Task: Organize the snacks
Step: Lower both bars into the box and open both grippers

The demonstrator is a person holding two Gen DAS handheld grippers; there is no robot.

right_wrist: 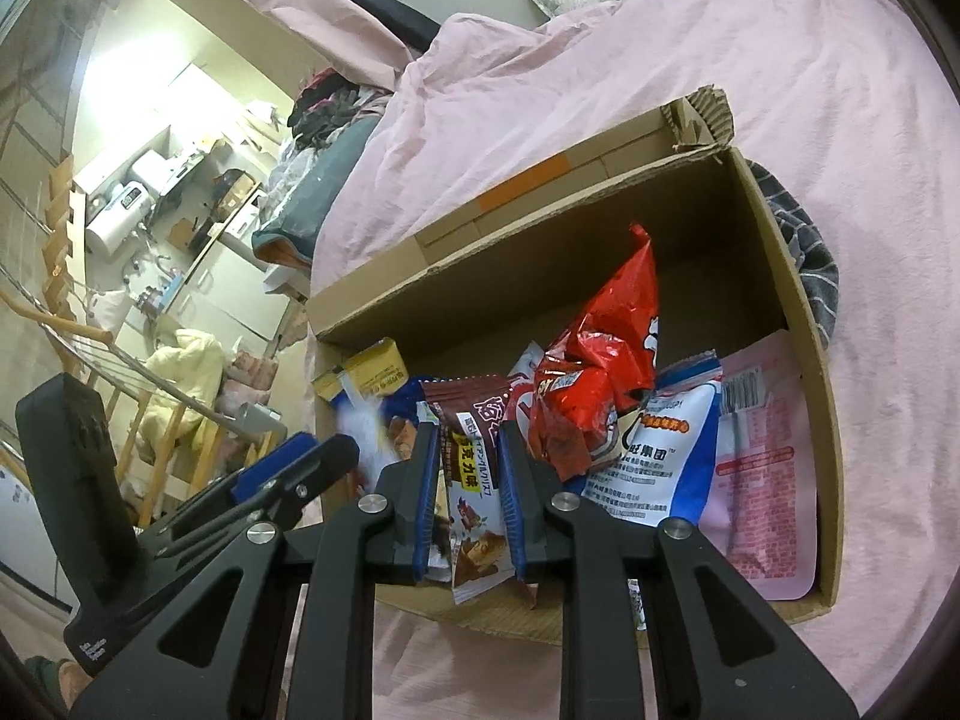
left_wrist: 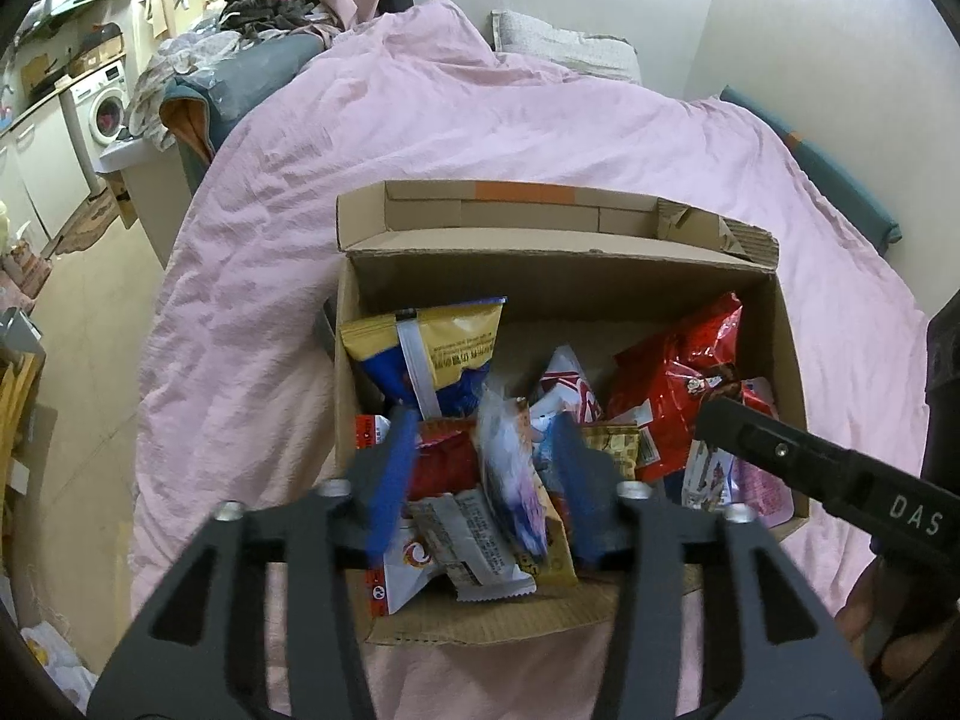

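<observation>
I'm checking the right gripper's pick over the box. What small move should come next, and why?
Probably lift straight up a little. The right gripper looks closed on the brown chocolate packet, which still overlaps other snacks in the cardboard box, beside the red bag.

dim indoor light — fisheye edges warped | bright glare upper-left

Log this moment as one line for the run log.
left gripper: open around blurred packet | right gripper: straddling brown chocolate packet, grip unclear | cardboard box: on pink bedding
</observation>
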